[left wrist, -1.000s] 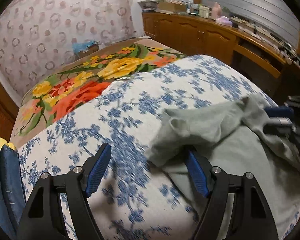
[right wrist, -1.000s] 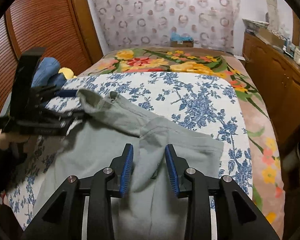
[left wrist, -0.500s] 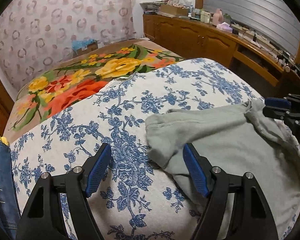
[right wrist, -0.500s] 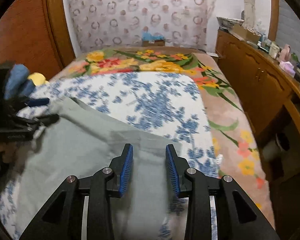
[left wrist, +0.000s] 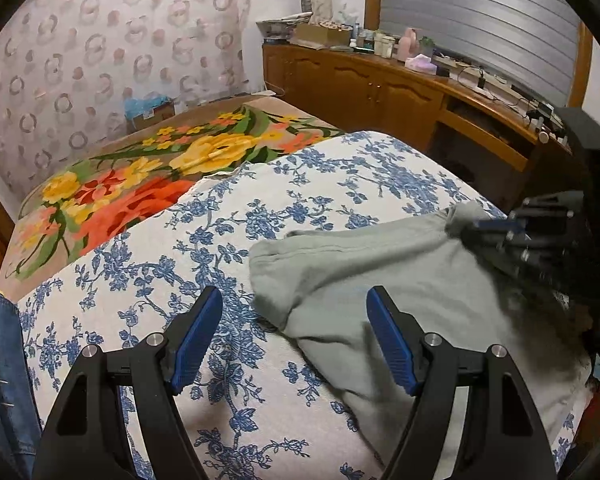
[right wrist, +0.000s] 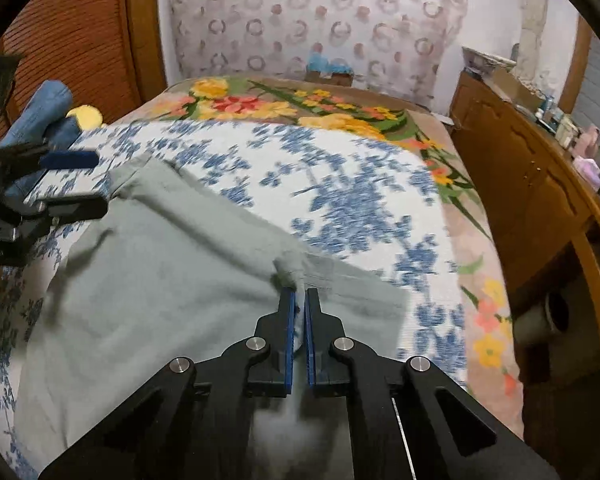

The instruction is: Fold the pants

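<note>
Grey pants [left wrist: 400, 264] lie spread on the blue-flowered bedcover [left wrist: 228, 240]. My left gripper [left wrist: 294, 296] hovers open over their near-left corner; the fabric edge lies below, between the fingers, and the pads do not touch it. My right gripper [right wrist: 301, 293] is closing tight on a small raised ridge of the pants [right wrist: 160, 280] near their far edge, with the cloth pinched between the blue pads. The left wrist view shows the right gripper [left wrist: 496, 228] at the pants' far right corner, blurred. From the right wrist, the left gripper [right wrist: 72, 178] is at the far left corner.
An orange and yellow flowered blanket [left wrist: 140, 184] covers the far half of the bed. A long wooden sideboard [left wrist: 400, 88] cluttered with small items runs along the right side. Folded blue denim [right wrist: 48, 112] sits at the left edge, by a wooden slatted door [right wrist: 72, 32].
My right gripper went from partly open above the pants to shut on a pinch of the fabric. The raised pants edge by my left gripper has settled flat, and that gripper stays open.
</note>
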Available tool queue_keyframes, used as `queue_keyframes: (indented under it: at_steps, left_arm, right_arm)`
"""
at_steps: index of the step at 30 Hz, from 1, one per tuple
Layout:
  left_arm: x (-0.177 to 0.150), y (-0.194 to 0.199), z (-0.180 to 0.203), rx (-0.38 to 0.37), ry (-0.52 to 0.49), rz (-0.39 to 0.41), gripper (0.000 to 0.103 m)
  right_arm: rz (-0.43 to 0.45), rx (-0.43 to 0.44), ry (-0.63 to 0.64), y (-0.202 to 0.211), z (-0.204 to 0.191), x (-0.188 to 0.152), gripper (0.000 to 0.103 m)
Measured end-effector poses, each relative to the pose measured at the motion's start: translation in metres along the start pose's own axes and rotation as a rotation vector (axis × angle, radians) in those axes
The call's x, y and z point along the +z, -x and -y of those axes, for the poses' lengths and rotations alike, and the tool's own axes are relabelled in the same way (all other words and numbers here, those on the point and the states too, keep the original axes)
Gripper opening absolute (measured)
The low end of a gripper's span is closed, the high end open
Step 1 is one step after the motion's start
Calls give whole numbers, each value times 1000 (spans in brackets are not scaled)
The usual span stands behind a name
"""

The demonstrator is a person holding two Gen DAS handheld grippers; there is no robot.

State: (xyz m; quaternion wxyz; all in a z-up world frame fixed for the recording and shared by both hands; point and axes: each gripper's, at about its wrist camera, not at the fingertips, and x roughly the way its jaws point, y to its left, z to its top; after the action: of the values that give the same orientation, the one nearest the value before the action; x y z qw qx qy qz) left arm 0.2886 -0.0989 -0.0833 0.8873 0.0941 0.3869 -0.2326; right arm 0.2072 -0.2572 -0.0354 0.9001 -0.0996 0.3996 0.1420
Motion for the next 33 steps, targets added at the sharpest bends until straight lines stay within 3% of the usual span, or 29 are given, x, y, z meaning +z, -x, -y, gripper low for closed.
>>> queue_keyframes:
  at_steps: [8,13,27,33]
  left_arm:
    - [-3,-9,3,9,-9,-19,75]
    - [-5,-16,4,17,-16,-36,75]
    - [-12,-24,5,16,-22,-59,76]
    - [-13,-24,4,14,-10,-54,78]
  right_arm:
    - [4,-50,-100,5,32,-4,4]
    - [-30,-99,-105,-3,33,-5,26]
    - [-17,-27,-124,28,27,-31,27]
    - [-38,-41,-119,32,35,-43,27]
